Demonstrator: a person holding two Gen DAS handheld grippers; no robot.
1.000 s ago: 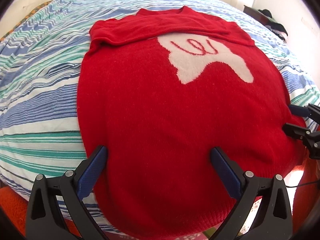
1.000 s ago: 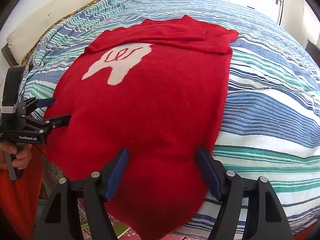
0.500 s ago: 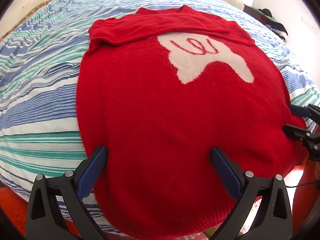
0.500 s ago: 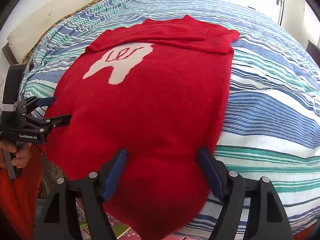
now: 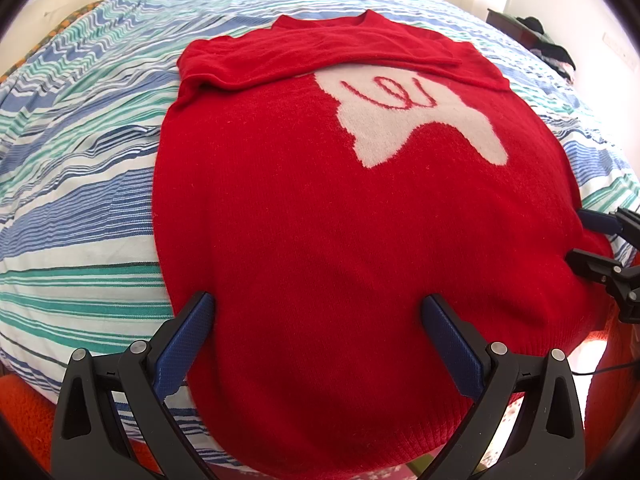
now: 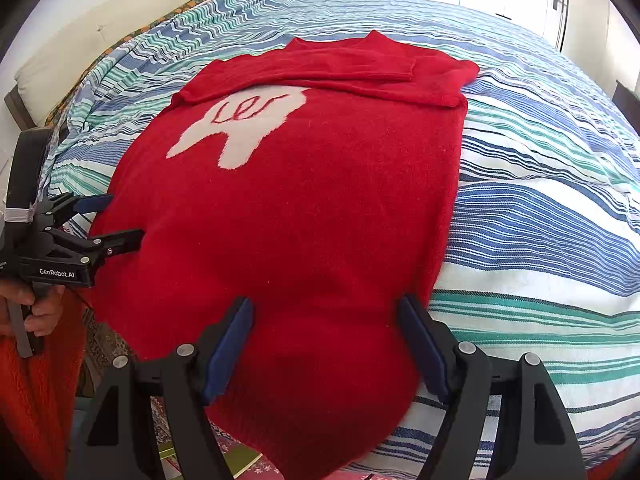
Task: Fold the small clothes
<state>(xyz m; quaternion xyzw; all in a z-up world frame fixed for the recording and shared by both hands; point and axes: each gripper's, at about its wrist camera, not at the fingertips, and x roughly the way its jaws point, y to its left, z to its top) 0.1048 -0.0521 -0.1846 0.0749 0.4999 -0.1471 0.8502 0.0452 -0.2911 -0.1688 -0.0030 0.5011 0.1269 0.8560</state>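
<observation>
A red knit sweater point(image 5: 320, 208) with a white figure lies flat on the striped bed; it also shows in the right wrist view point(image 6: 312, 208). Both sleeves are folded across its chest near the collar. Its hem hangs over the bed's near edge. My left gripper point(image 5: 316, 304) is open, its jaws wide apart over the hem's left part. My right gripper point(image 6: 326, 308) is open over the hem's right corner. Each gripper shows from the side in the other's view: the right one point(image 5: 592, 240) and the left one point(image 6: 116, 220). Neither holds any cloth.
The blue, green and white striped bedspread point(image 5: 80, 168) covers the bed. A cream headboard point(image 6: 80, 52) stands at the far left. A dark shelf with clothes point(image 5: 532, 36) stands at the far right. An orange garment point(image 6: 36, 392) and a patterned rug lie below the bed edge.
The right gripper has shifted slightly forward over the hem. The left gripper and the sweater have hardly moved.
</observation>
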